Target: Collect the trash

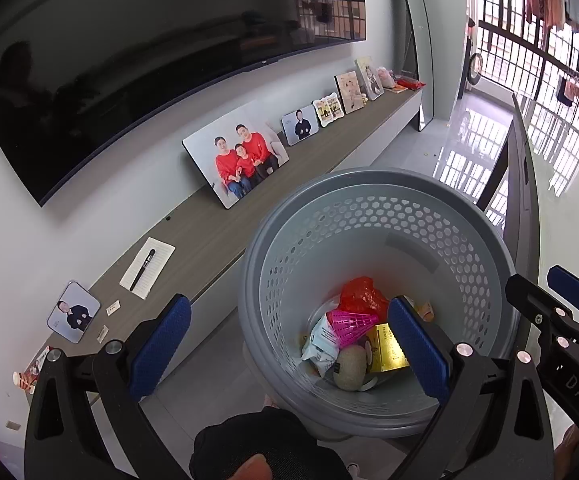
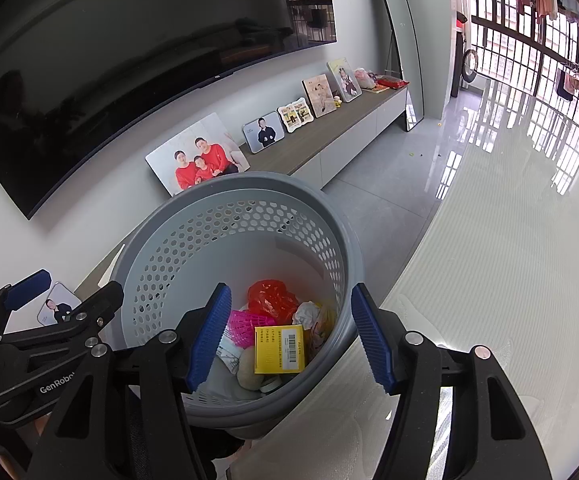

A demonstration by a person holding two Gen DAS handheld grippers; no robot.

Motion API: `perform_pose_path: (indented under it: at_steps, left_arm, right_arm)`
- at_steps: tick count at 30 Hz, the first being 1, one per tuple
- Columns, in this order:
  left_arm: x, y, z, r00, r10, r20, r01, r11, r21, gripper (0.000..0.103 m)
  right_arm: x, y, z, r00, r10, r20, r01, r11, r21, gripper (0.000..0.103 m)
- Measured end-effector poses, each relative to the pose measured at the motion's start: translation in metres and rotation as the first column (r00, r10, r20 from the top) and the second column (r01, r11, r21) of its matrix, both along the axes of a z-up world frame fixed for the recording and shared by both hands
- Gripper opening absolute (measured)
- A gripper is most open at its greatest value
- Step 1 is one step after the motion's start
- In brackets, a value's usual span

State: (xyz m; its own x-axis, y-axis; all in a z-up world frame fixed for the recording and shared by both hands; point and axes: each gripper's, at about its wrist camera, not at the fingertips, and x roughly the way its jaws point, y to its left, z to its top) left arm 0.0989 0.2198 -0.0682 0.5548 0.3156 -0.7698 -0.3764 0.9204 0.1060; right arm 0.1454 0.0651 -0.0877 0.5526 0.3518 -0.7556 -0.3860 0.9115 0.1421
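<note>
Looking down into the big grey bin (image 1: 373, 200), both tongs hang over it w/ nothing in them. Left tongs (image 1: 289, 350) are wide apart; right tongs (image 2: 291, 338) too. Trash is already inside: red bag (image 2: 271, 300), yellow box (image 2: 278, 350), pink birdie (image 1: 349, 322). Looks mostly done, I think. Small bits on the worktop (image 1: 193, 236) may be left.

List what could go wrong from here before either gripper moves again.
1. The left gripper and right gripper both hover open over the grey basket; a careless move could knock its rim and tip it.
2. The two grippers sit close together and might collide.
3. The light pink shuttlecock and red plastic bag could spill if the basket tilts.
</note>
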Motion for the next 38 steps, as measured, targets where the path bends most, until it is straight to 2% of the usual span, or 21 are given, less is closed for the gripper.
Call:
perform_pose_path:
  at_steps: [38]
  left_arm:
    - [0.0028,0.0014,-0.0014,1.0,0.013,-0.009,-0.013,1.0,0.008,0.097]
  right_arm:
    - [-0.0007,0.0007,0.0015,1.0,0.002,0.001,-0.002,1.0,0.0,0.06]
